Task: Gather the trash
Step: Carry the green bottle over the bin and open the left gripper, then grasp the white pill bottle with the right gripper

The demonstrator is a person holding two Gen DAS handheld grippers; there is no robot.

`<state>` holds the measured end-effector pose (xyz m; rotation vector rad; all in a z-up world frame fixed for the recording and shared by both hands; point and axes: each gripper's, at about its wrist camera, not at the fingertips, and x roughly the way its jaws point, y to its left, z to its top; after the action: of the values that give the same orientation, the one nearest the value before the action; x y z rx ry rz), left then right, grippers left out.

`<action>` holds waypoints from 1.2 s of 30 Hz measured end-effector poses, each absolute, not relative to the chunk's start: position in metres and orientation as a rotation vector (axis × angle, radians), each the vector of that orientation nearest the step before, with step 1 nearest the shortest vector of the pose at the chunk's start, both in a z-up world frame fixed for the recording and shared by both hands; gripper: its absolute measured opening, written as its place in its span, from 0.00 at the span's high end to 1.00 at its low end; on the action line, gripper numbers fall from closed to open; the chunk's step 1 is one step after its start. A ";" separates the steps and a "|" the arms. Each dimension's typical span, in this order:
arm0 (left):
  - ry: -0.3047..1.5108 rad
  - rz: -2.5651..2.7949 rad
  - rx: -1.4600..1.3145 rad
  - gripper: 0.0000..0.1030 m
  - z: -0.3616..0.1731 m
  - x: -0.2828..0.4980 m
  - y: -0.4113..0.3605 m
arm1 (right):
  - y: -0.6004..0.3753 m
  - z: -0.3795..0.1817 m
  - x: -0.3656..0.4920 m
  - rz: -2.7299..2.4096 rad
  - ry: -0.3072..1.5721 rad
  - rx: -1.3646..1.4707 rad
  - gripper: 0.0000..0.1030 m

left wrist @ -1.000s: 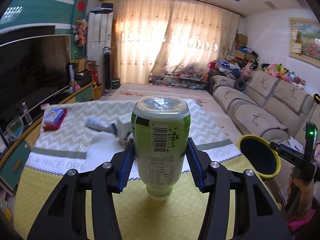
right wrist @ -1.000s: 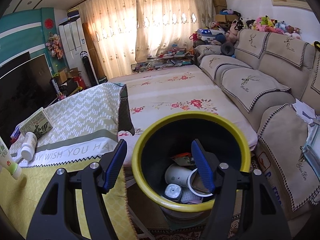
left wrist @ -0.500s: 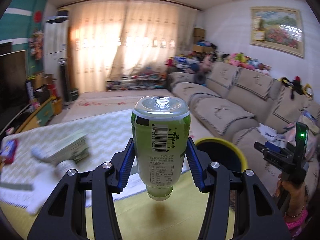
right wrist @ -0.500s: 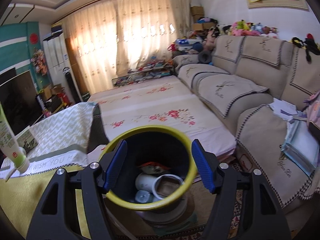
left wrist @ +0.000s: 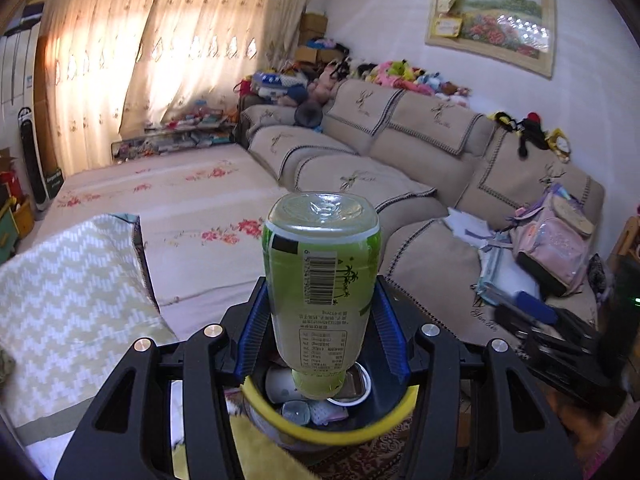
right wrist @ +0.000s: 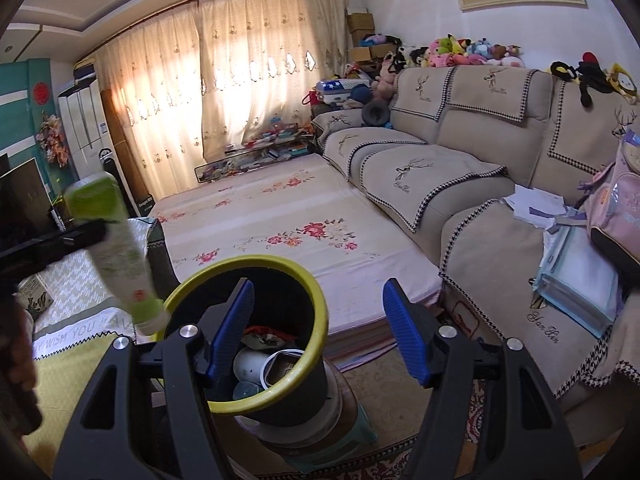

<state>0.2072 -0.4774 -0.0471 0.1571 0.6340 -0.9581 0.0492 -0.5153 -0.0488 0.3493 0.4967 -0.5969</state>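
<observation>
Left wrist view: the left gripper fills the lower frame, its blue pads pressed against both sides of a green bottle.
Left jaws: closed to the bottle's width, gripping its labelled body near the middle.
Bottle orientation: inverted, with the clear base toward the room and the neck end pointing down; a barcode faces the camera.
Bottle position: held in the air directly above the mouth of the trash bin, neck end just over the rim opening and not touching the contents.
Trash bin: black, with a yellow rim, standing on the floor beside the counter, which carries a chevron-patterned cloth.
Bin contents: a white cup, a small foil-lined container and other pale items, partly hidden by the bottle.
Right wrist view: the right gripper looks down toward the same bin, its left pad crossing in front of the bin's mouth.
Right jaws: spread wide, holding nothing and touching nothing.
Bottle in the right wrist view: blurred at the left edge, tilted, its lower end just beside the yellow rim.
Surroundings: a beige sofa along the right wall, a flowered mat on the floor beyond the bin, and drawn curtains at the far end.
</observation>
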 end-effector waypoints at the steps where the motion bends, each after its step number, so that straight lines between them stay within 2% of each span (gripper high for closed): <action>1: 0.639 -0.941 0.157 0.45 -0.050 0.214 -0.484 | -0.515 -0.048 0.048 -0.599 0.493 0.351 0.34; 3: 0.648 -0.917 0.122 0.33 -0.051 0.218 -0.481 | -0.515 -0.048 0.047 -0.600 0.492 0.346 0.34; 5: 0.637 -0.908 0.091 0.25 -0.049 0.217 -0.461 | -0.514 -0.049 0.049 -0.593 0.493 0.346 0.34; 7: 0.598 -0.881 0.088 0.24 -0.039 0.209 -0.435 | -0.512 -0.052 0.054 -0.576 0.498 0.350 0.34; 15: 0.490 -0.742 0.027 0.12 -0.010 0.161 -0.317 | -0.472 -0.060 0.092 -0.429 0.553 0.320 0.34; 27: 0.452 -0.290 -0.040 0.08 -0.018 0.114 -0.101 | -0.306 -0.053 0.195 0.081 0.641 0.240 0.34; 36: 0.496 -0.211 -0.124 0.06 -0.051 0.107 -0.016 | -0.182 -0.046 0.265 0.263 0.701 0.073 0.34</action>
<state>0.1066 -0.0164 -0.0513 -0.1243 0.4962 -0.2111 0.2647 -0.1821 -0.0461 0.0729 0.7012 0.2631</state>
